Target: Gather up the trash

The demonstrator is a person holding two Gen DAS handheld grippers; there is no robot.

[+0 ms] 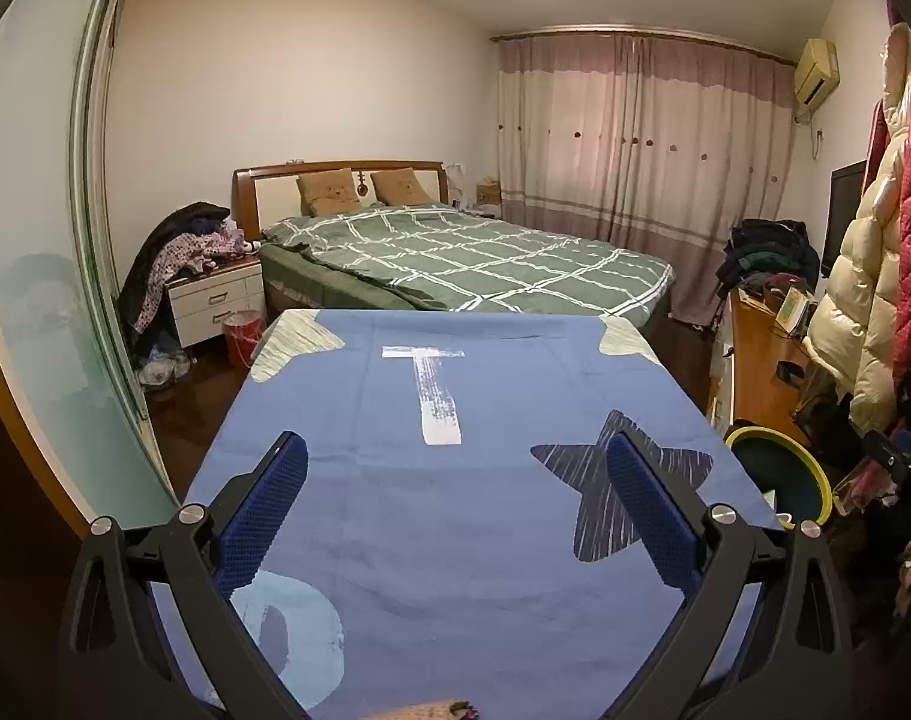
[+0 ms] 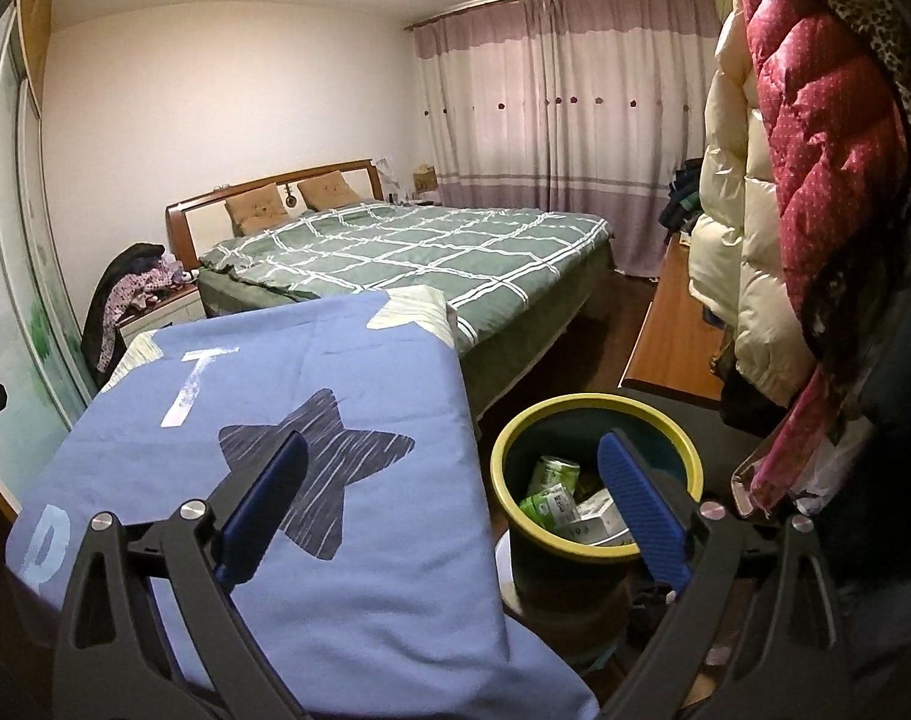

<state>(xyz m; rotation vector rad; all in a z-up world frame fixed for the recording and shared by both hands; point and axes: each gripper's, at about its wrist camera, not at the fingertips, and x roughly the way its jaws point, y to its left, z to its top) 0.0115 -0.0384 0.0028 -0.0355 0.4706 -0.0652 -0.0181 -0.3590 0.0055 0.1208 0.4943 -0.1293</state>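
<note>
A dark bin with a yellow rim [image 2: 596,414] stands right of the table; inside lie green cans [image 2: 551,477] and a white carton [image 2: 599,510]. The bin also shows in the left wrist view [image 1: 776,471] at the right. My right gripper [image 2: 452,459] is open and empty, its right finger over the bin's mouth, its left over the tablecloth. My left gripper [image 1: 455,462] is open and empty above the blue tablecloth [image 1: 443,480], which shows no loose trash on it.
The table with the blue star cloth [image 2: 275,420] fills the foreground. Behind it stands a bed with a green checked cover [image 1: 455,252]. A wooden desk [image 1: 761,360] and hanging coats [image 2: 815,180] are at the right. A red bucket [image 1: 242,336] stands by the nightstand.
</note>
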